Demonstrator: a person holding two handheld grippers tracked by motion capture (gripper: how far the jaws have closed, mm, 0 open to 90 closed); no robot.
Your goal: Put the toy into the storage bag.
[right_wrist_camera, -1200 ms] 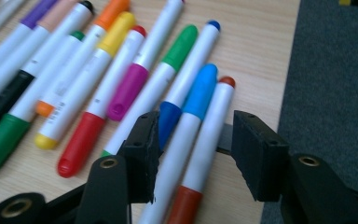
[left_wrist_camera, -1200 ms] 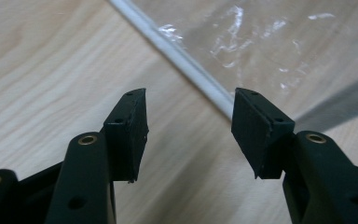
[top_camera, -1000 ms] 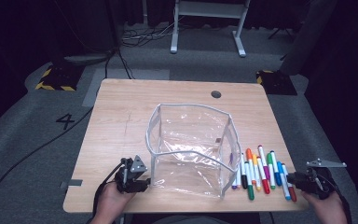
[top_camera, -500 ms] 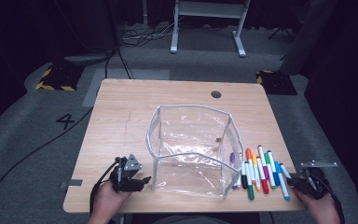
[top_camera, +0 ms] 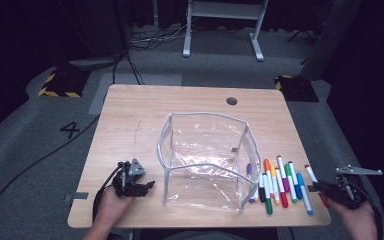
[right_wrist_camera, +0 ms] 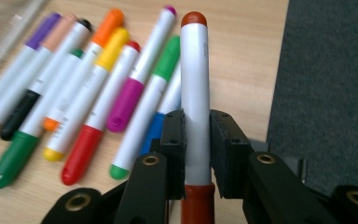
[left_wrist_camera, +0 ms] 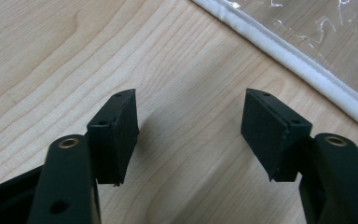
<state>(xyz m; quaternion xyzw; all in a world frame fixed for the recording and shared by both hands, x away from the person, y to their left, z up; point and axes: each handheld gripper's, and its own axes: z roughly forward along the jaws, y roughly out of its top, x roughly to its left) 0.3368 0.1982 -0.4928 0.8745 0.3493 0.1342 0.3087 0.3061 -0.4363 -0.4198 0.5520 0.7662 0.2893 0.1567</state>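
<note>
At the bench's near right corner, the right tool [right_wrist_camera: 196, 135] is clamped on a white marker with dark red cap [right_wrist_camera: 195, 88], held just above the row of coloured markers [top_camera: 275, 182]. Near left, the left tool [left_wrist_camera: 189, 126] sits low over the bare wooden bench [left_wrist_camera: 51, 56], its jaws having just been opening with nothing between them, beside the clear plastic pouch with white trim [top_camera: 205, 160].

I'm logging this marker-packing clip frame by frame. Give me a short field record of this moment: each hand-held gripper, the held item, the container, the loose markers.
left hand-held gripper: open, nothing between its jaws, over bare table beside the pouch's white edge; jaws have just been opening
right hand-held gripper: shut on the red marker
red marker: white barrel, red ends, lifted off the row
clear pouch: standing open at mid-table
loose markers: row lying on the table right of the pouch
</note>
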